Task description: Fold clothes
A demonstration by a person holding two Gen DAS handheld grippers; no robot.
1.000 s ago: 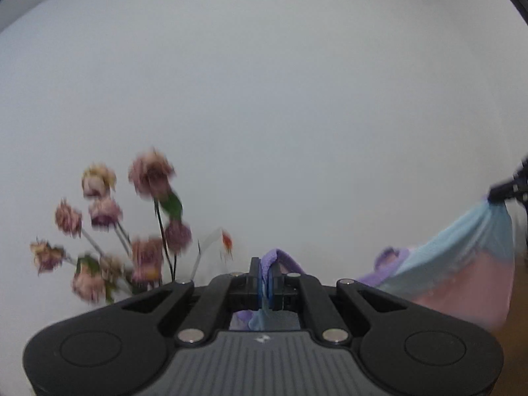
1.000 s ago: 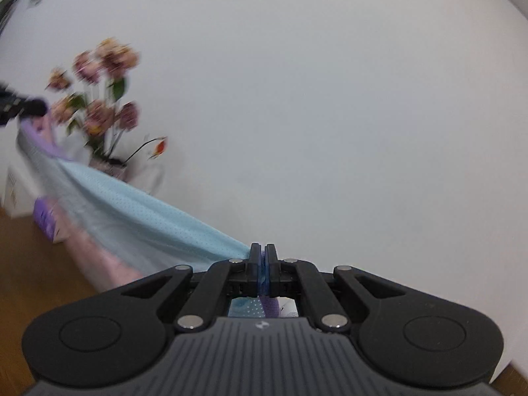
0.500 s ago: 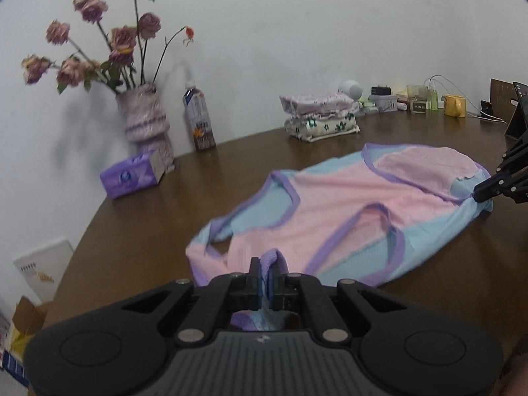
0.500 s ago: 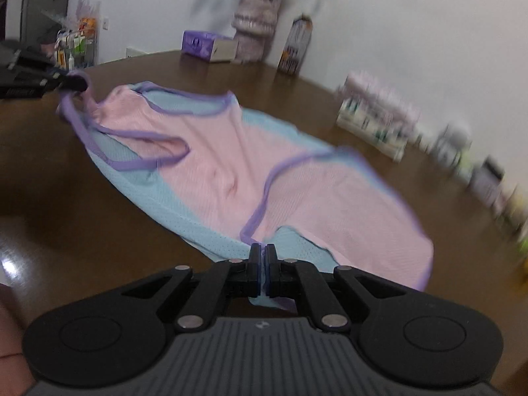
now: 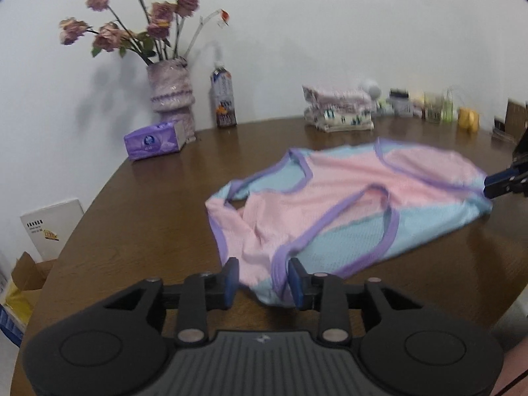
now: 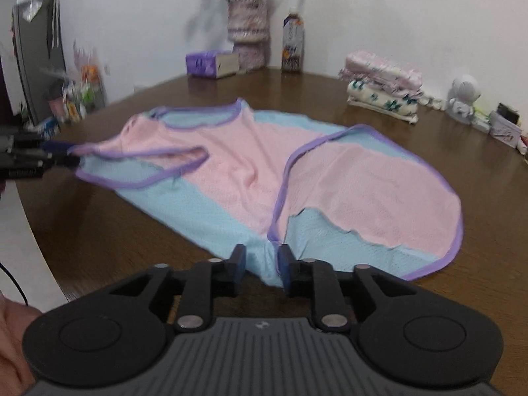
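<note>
On the brown table (image 5: 138, 217), centre: pink/blue garment (image 5: 346, 204) spread flat w/ purple trim. Left gripper (image 5: 263, 282) & right gripper (image 6: 261, 265) sit at opposite near edges, jaws opening, cloth betw. the pads but no longer pinched. Judgement: let both release fully, back straight out w/o dragging fabric, then regrip for fold. Folded stack (image 6: 382, 85) lies far right.
</note>
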